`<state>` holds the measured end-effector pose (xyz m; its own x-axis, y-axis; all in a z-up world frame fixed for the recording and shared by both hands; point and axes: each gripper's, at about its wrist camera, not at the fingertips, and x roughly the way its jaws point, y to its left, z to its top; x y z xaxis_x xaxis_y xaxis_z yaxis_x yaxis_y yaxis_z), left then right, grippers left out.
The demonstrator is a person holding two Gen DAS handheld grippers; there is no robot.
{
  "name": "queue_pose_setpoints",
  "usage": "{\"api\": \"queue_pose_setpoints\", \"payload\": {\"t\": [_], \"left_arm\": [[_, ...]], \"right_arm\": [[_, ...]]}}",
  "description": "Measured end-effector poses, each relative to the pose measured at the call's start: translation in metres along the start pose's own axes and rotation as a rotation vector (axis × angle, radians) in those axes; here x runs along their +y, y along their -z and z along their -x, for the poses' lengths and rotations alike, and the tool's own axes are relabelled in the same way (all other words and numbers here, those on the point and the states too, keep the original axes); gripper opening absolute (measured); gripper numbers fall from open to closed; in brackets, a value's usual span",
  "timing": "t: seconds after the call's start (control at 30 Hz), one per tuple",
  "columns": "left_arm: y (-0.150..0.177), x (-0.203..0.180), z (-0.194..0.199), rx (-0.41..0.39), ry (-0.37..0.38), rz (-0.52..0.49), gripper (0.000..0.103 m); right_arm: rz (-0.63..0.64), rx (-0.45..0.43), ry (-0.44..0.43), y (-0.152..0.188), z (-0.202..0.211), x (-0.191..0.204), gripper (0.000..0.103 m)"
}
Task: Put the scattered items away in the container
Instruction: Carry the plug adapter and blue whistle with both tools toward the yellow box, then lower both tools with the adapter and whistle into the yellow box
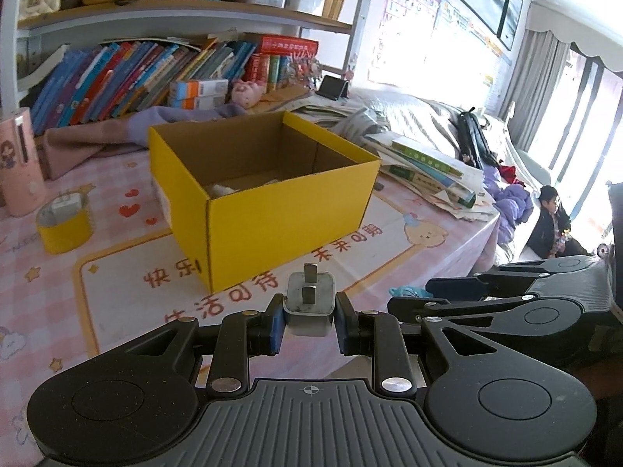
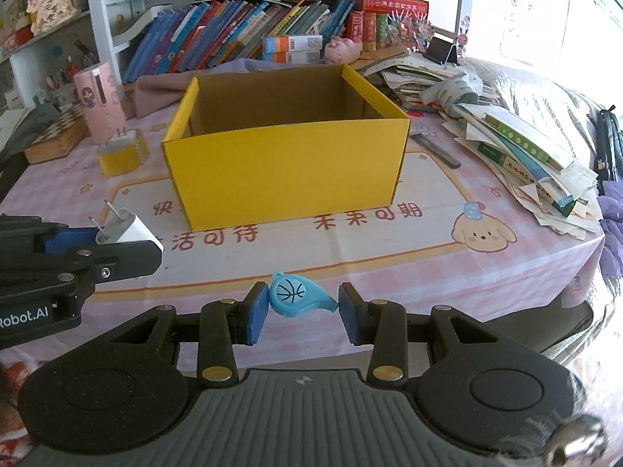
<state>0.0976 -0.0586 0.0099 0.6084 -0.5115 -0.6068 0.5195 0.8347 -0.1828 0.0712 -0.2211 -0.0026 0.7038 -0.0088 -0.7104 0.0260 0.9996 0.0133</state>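
The left hand-held gripper (image 1: 307, 321) clamps a white charger plug (image 1: 309, 303) near the yellow box (image 1: 272, 210); the right hand-held gripper (image 2: 303, 311), jaws partly apart, brackets a blue whistle (image 2: 298, 299) on the counter (image 2: 447, 268).

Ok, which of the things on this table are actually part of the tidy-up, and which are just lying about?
Part of the job:
- yellow box, the container
- white plug adapter, held in the left gripper
- blue whistle, between the open right gripper's fingers
- second adapter on the yellow tape roll

Lying about:
- paper pile
- shelf books
- pink bottle
- chessboard
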Motion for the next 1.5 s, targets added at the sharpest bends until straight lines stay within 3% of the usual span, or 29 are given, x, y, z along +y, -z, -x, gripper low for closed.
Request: {"api": "queue_pose_setpoints", "payload": {"t": [0.37, 0.83, 1.07, 1.3, 1.5], "left_arm": [[-0.038, -0.004, -0.013, -0.116, -0.005, -0.092, 0.025], [-0.098, 0.007, -0.051, -0.187, -0.101, -0.100, 0.025], [-0.122, 0.018, -0.087, -0.128, -0.153, -0.121, 0.025], [-0.129, 0.035, -0.131, -0.009, -0.251, -0.167, 0.025], [-0.136, 0.052, -0.162, 0.096, -0.298, -0.174, 0.025]], "right_arm": [[-0.027, -0.055, 0.021, -0.032, -0.018, -0.026, 0.037], [0.022, -0.175, -0.048, -0.128, -0.046, -0.062, 0.037], [0.137, -0.150, -0.142, -0.172, -0.090, -0.063, 0.037], [0.241, -0.022, -0.245, -0.203, -0.160, -0.054, 0.037], [0.372, 0.084, -0.284, -0.215, -0.206, -0.038, 0.037]]}}
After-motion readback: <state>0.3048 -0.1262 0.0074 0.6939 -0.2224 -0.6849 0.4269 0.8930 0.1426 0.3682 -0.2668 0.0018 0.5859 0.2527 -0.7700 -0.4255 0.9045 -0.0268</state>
